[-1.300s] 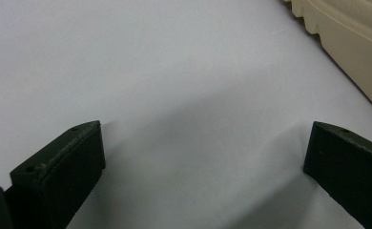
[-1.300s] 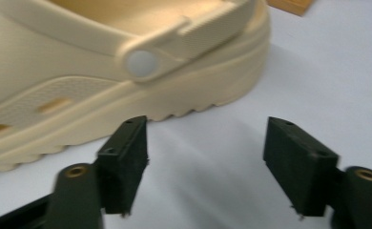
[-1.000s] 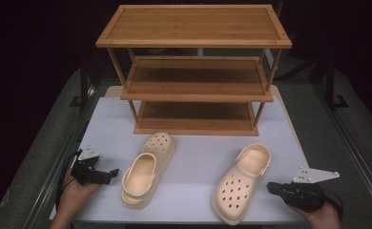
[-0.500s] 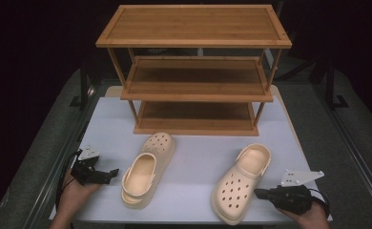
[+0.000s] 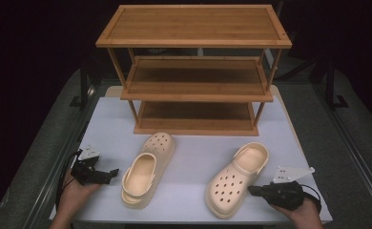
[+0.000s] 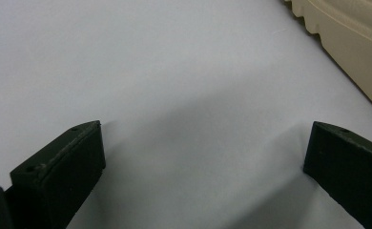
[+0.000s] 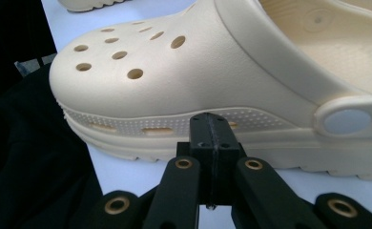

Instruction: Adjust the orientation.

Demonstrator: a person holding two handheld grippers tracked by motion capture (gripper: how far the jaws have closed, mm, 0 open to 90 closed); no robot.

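Two cream clogs lie on the tabletop (image 5: 193, 157). Right gripper (image 5: 253, 191), jaws pressed together and empty, points at the side of the right clog (image 5: 236, 179), whose long axis runs toe-near, heel-far. Left gripper (image 5: 111, 174), jaws wide, sits just beside the left clog (image 5: 146, 169).

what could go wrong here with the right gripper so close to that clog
The right gripper has its jaws shut and points at the sole edge of the right cream perforated foam clog. Going on like that, it would likely shove the clog sideways rather than grasp it.

That clog's toe lies near the front edge of the white table, so a push might tip it off.

The left gripper, jaws open, sits beside the left cream clog and may nudge it.
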